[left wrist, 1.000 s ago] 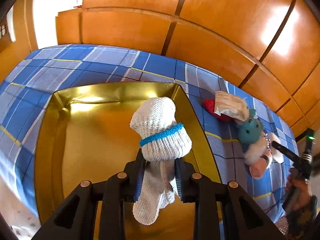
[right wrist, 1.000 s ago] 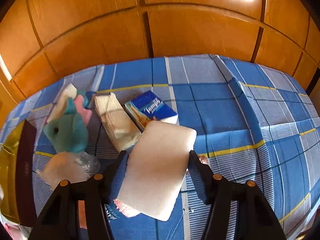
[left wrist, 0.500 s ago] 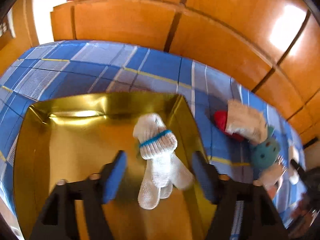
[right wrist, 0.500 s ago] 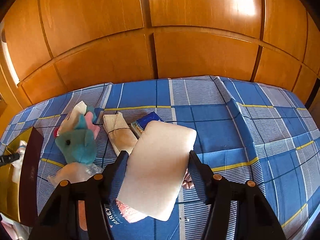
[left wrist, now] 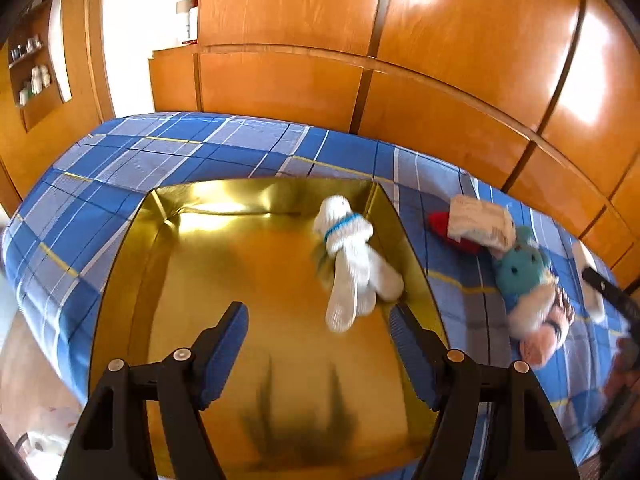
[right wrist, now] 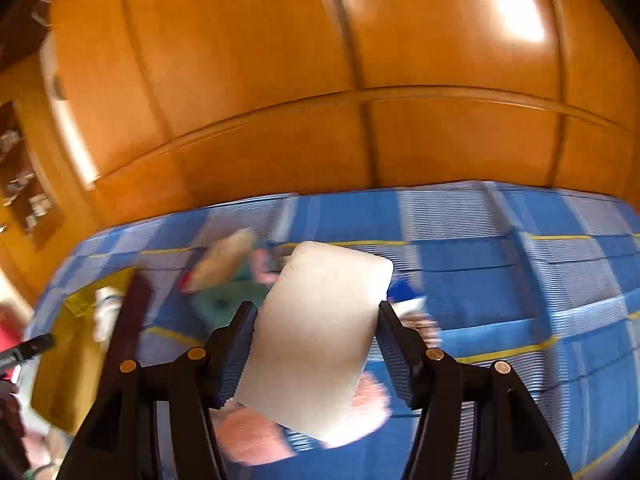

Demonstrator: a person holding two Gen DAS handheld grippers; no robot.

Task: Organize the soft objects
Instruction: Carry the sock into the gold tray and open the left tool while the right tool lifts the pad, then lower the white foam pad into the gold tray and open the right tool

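Observation:
A gold box [left wrist: 256, 264] lies on the blue plaid bed. A rolled white sock bundle with a blue band [left wrist: 352, 256] rests inside it against the right wall. My left gripper [left wrist: 320, 340] is open and empty above the box's near half. My right gripper [right wrist: 314, 332] is shut on a white foam pad [right wrist: 320, 332], held up above the bed. The gold box [right wrist: 72, 352] with the sock bundle [right wrist: 106, 312] shows at the left in the right wrist view, which is blurred.
Right of the box lie a red item [left wrist: 444, 228], a beige wrapped pack [left wrist: 478, 222], a teal plush [left wrist: 520, 268] and pink-white soft items [left wrist: 536, 328]. A blue tissue pack [right wrist: 404, 296] sits behind the foam. Wooden wardrobe panels [left wrist: 400, 80] stand behind the bed.
My left gripper opened and let the sock bundle drop into the gold box, then pulled back. My right gripper lifted the foam pad and swung, blurring its view.

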